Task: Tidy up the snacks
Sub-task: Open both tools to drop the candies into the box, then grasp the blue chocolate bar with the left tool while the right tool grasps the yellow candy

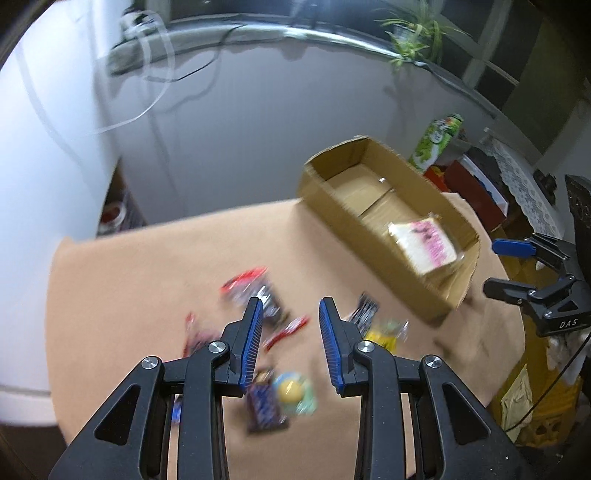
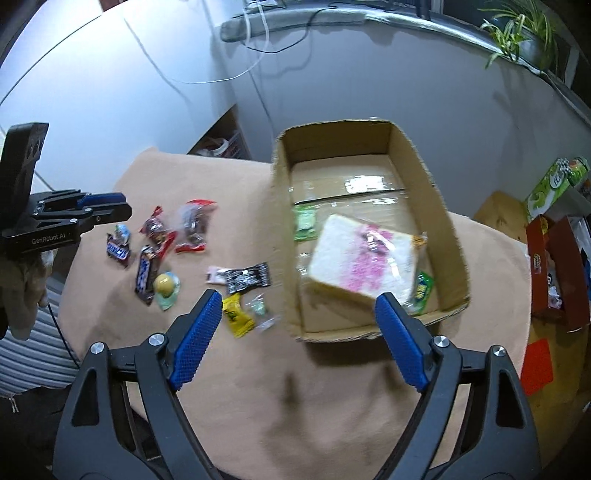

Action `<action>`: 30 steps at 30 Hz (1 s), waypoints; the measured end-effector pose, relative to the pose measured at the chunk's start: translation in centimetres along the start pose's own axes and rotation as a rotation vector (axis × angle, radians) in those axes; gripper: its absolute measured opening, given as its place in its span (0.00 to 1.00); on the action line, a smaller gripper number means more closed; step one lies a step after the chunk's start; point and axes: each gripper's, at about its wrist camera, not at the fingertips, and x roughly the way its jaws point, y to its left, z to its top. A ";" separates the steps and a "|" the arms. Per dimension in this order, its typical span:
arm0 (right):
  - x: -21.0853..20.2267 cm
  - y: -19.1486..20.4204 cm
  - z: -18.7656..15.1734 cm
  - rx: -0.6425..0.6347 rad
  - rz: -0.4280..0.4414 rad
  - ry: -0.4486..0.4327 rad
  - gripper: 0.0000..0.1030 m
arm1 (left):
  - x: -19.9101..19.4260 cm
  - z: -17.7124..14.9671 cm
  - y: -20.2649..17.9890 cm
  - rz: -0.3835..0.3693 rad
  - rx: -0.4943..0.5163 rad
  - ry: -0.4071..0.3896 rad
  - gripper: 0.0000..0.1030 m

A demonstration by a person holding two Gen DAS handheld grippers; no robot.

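An open cardboard box [image 2: 447, 221] [image 1: 321, 184] stands on the tan table [image 2: 258, 387]. Inside it lie a wrapped bread slice with pink print [image 2: 362, 258] [image 1: 424, 247] and small green packets [image 2: 304, 221]. Several small snacks lie left of the box: chocolate bars [image 2: 146, 273], red wrapped candies [image 2: 192, 225], a black-and-white packet [image 2: 247, 277], a yellow packet [image 2: 236, 314], a round yellow sweet [image 2: 166, 284]. My right gripper [image 2: 299, 306] is open and empty above the box's near wall. My left gripper [image 1: 291, 306] [image 2: 123, 208] is open and empty above the loose snacks.
A green snack can [image 1: 439, 140] and a red carton [image 2: 554, 266] stand right of the table. The wall with white and black cables [image 2: 258, 55] is behind. A potted plant [image 2: 524, 29] sits on the ledge. The left wrist view is motion-blurred.
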 end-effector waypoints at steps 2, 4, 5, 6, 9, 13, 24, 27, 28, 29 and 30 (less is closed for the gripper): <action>0.3 0.9 -0.5 -0.016 0.009 0.008 0.85 | -0.6 -1.4 1.0 0.008 -0.037 0.007 0.29; 0.6 2.0 -1.0 -0.033 0.009 0.016 0.85 | -0.8 -2.7 2.0 0.003 -0.087 0.019 0.29; 0.9 2.5 -1.2 -0.041 0.010 0.023 0.85 | -0.9 -3.5 2.3 0.001 -0.109 0.026 0.29; 1.2 2.9 -1.4 -0.047 0.013 0.030 0.85 | -0.8 -4.1 2.5 -0.001 -0.125 0.033 0.29; 2.2 4.1 -2.0 -0.058 0.023 0.054 0.83 | -0.2 -5.9 2.6 -0.009 -0.160 0.062 0.29; 3.8 5.0 -2.4 -0.065 0.061 0.102 0.69 | 1.0 -7.4 2.5 -0.017 -0.188 0.097 0.29; 9.5 7.7 -2.1 -0.145 0.062 0.236 0.53 | 2.8 -8.7 3.1 -0.021 -0.220 0.127 0.30; 10.7 8.1 -2.1 -0.158 0.047 0.261 0.53 | 3.2 -8.7 3.3 -0.021 -0.227 0.129 0.30; 11.2 8.2 -2.1 -0.161 0.040 0.269 0.53 | 3.3 -8.7 3.3 -0.020 -0.227 0.131 0.30; 11.7 8.3 -2.2 -0.166 0.029 0.278 0.52 | 3.5 -8.7 3.3 -0.020 -0.228 0.134 0.30; 12.0 8.4 -2.1 -0.177 0.031 0.287 0.51 | 3.7 -8.8 3.4 -0.020 -0.229 0.138 0.30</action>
